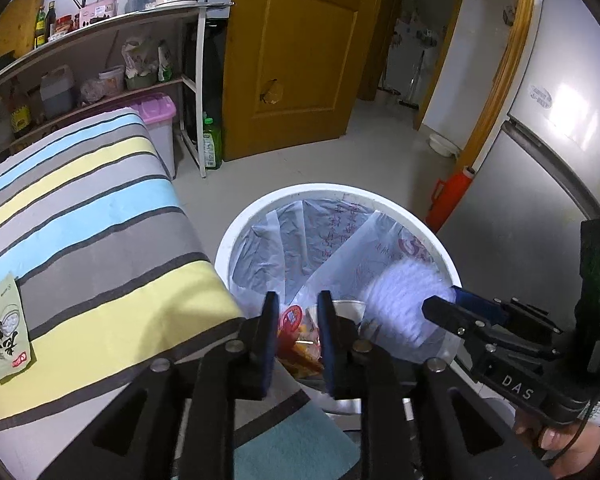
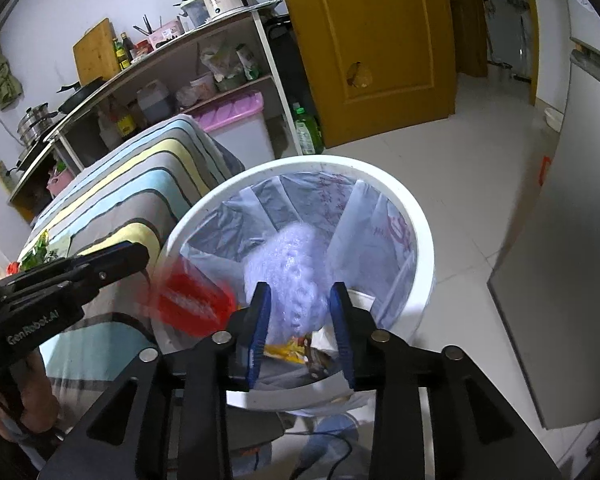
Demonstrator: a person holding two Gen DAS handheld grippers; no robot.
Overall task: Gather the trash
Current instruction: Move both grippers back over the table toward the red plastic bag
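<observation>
We see a white round bin [image 1: 228, 240] lined with a thin, crinkled plastic bag [image 1: 300, 236] printed with red writing, standing on the pale floor just beside the worktop [image 1: 100, 240], which is covered by a cloth striped in grey, blue and yellow. Over the bin's mouth are two blurred pieces of trash — a pale, fluffy white-lilac wad [image 2: 296, 268] and a red wrapper [image 2: 192, 300] with white markings. The wad shows between the fingers of the right gripper [image 2: 300, 320], whose jaws stand apart; whether the pads touch it we cannot tell. The red wrapper is smeared at the bin's near-left rim, just beyond the tip of the left gripper [image 1: 298, 328], whose jaws are also apart with nothing clamped. At the bottom of the bin lie more scraps — yellow and orange wrappers [image 2: 288, 350] and a crumpled white piece [image 1: 350, 308]. On the worktop's near-left part, well apart from the bin, a green snack packet [image 1: 4, 332] with dark lettering lies flat on a yellow stripe.
</observation>
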